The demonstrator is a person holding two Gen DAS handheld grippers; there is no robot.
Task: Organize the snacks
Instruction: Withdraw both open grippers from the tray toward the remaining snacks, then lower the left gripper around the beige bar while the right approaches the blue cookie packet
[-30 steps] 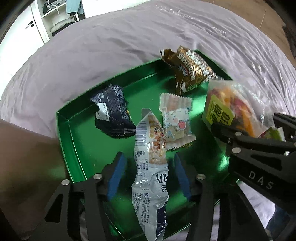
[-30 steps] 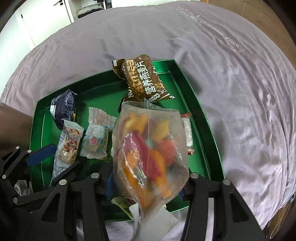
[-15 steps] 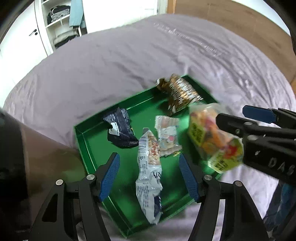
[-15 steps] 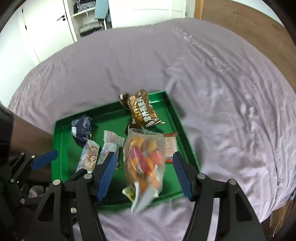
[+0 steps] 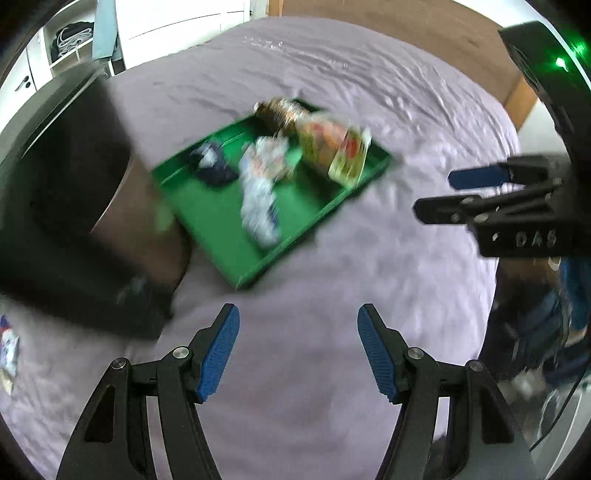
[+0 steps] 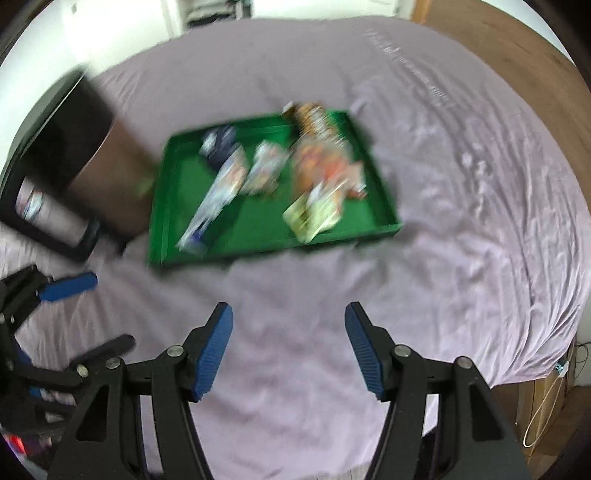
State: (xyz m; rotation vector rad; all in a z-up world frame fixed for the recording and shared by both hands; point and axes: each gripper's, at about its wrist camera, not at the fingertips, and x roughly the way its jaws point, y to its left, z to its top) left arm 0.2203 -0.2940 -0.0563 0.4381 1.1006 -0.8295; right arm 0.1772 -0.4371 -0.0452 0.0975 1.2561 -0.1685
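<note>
A green tray (image 5: 218, 218) (image 6: 266, 229) lies on the lilac bedspread and holds several snack packets, all blurred. A clear bag of colourful sweets (image 5: 332, 147) (image 6: 321, 177) lies at the tray's right side. A long white packet (image 5: 258, 199) (image 6: 218, 192), a dark blue packet (image 5: 214, 166) (image 6: 221, 144) and a brown packet (image 5: 280, 109) (image 6: 314, 118) lie beside it. My left gripper (image 5: 297, 354) is open and empty, well back from the tray. My right gripper (image 6: 288, 350) is open and empty too, and shows at the right of the left wrist view (image 5: 476, 188).
A dark brown box-like object (image 5: 85, 206) (image 6: 85, 173) stands left of the tray. The lilac bedspread (image 5: 332, 295) (image 6: 461, 221) spreads all around. A wooden floor (image 6: 517, 48) and white cupboards (image 5: 177, 22) lie beyond the bed. A small packet (image 5: 7, 350) lies at far left.
Both grippers have pulled back and up from the tray. The sweets bag has left the right gripper and lies in the tray. The white packet stays in the tray.
</note>
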